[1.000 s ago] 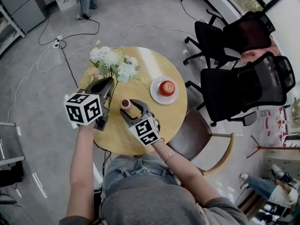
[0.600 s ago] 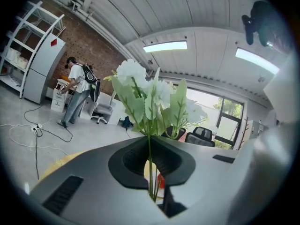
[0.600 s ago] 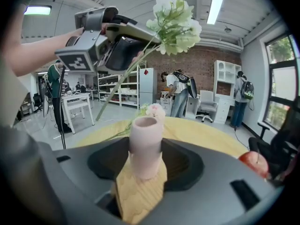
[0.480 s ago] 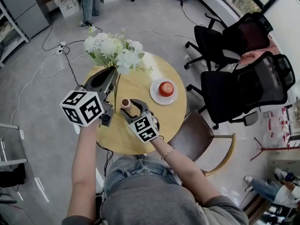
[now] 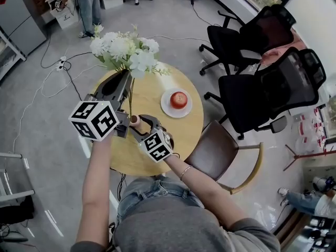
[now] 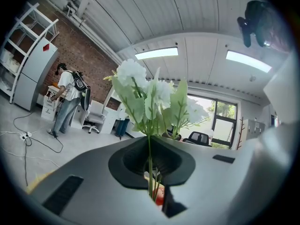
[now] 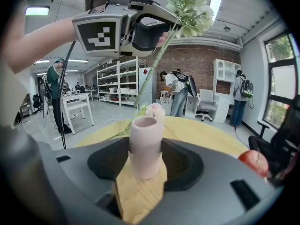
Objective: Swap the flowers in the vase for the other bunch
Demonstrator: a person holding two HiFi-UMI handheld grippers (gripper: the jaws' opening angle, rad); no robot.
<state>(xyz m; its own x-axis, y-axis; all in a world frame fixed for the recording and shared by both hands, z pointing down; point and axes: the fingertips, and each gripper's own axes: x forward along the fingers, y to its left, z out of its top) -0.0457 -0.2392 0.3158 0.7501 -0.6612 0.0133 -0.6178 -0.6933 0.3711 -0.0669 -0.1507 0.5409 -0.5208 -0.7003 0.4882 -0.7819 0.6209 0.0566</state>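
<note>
Up from the vase (image 7: 145, 144) the white flowers (image 5: 125, 51) are rising a bit more; their stem ends are hanging just beside its mouth; the left hand-held gripper (image 5: 126, 80) is squeezing those stems tight, above the vase; the right hand-held gripper (image 5: 140, 126) is hugging the vase on the worktop (image 5: 157, 96); the pink bunch (image 7: 153, 109) is lying just behind the vase.

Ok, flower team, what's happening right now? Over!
Left hand-held gripper shut on white bunch, raised over table. Right hand-held gripper shut on vase, vase empty. Pink flower lies behind vase; nothing blocks its mouth.
</note>
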